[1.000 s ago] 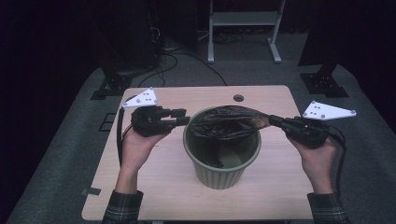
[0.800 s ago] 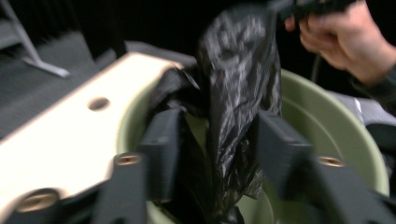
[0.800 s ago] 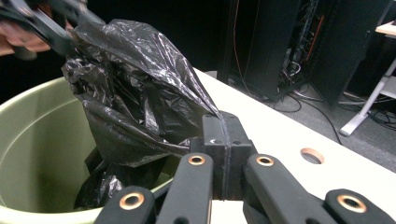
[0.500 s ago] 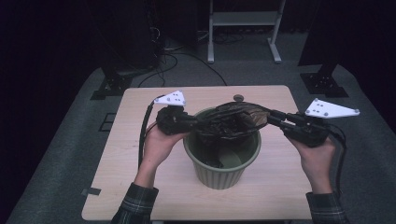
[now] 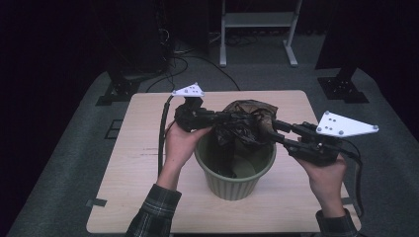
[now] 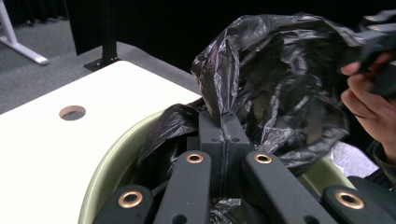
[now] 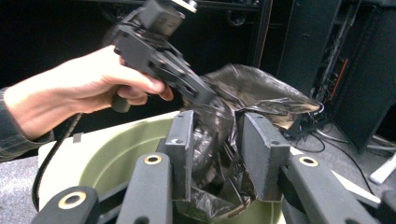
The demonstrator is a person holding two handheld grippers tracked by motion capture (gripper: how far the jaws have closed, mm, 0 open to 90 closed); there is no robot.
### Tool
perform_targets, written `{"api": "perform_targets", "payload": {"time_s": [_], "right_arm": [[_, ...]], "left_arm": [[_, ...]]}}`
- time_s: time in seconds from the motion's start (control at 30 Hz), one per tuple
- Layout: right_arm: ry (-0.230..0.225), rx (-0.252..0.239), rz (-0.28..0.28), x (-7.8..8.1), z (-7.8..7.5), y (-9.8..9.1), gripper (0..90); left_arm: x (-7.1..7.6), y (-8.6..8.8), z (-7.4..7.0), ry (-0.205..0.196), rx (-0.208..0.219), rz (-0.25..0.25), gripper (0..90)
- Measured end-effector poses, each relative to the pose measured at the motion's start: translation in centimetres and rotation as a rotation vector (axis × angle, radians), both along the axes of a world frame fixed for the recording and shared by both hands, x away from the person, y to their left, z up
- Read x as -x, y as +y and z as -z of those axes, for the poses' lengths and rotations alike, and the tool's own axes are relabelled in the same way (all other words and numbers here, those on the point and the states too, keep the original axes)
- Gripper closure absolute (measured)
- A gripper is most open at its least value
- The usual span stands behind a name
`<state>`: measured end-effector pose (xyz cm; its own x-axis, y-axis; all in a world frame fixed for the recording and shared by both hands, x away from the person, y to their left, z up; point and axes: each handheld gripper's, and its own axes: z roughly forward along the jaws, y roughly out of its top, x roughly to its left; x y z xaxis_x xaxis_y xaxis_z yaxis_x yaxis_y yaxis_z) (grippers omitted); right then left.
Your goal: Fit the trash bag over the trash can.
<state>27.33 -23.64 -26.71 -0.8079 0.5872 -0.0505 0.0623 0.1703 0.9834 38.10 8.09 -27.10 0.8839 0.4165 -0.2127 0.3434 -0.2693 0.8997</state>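
A green bin (image 5: 232, 180) stands mid-table with a black plastic bag (image 5: 247, 118) bunched above its far rim. My left gripper (image 5: 222, 120) reaches over the bin from the left and is shut on a fold of the bag (image 6: 275, 79), pinched between the closed tips (image 6: 225, 122). My right gripper (image 5: 272, 129) comes in from the right. Its jaws (image 7: 215, 135) have just been opening and stand apart, with crumpled bag (image 7: 252, 88) loose between the pads. The left gripper (image 7: 205, 100) shows just beyond, over the bin's rim (image 7: 116, 158).
The pale wooden table (image 5: 128, 153) has a small round hole (image 6: 72, 112) near its far edge. Grey carpet surrounds it, with black stand bases (image 5: 118, 91) and a white frame (image 5: 257, 19) behind. A cable (image 5: 162, 138) hangs from the left gripper.
The left gripper has moved right from the bin's left side to over its far rim, closing on the bag. The right gripper's jaws have spread apart. The bag is now bunched higher.
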Motion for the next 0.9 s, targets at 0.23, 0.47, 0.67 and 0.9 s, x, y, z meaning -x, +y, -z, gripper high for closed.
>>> {"api": "perform_targets", "payload": {"time_s": [0.23,0.47,0.67,0.9], "right_arm": [[-0.062,-0.036,0.014,1.3,-1.5,-0.2,62.8],[-0.032,0.005,-0.020,2.0,-2.3,0.3,62.5],[0.021,0.093,-0.055,-0.2,0.1,3.7,62.9],[0.067,0.162,-0.040,-2.8,1.8,5.4,79.9]], "left_arm": [[-0.8,-0.5,0.4,0.024,-0.032,-0.047,89.6],[-1.0,-1.0,0.5,0.055,-0.009,-0.061,89.7],[-0.4,-1.5,0.2,0.062,0.020,-0.034,89.7],[0.0,-1.1,0.0,0.072,0.058,-0.004,89.6]]}}
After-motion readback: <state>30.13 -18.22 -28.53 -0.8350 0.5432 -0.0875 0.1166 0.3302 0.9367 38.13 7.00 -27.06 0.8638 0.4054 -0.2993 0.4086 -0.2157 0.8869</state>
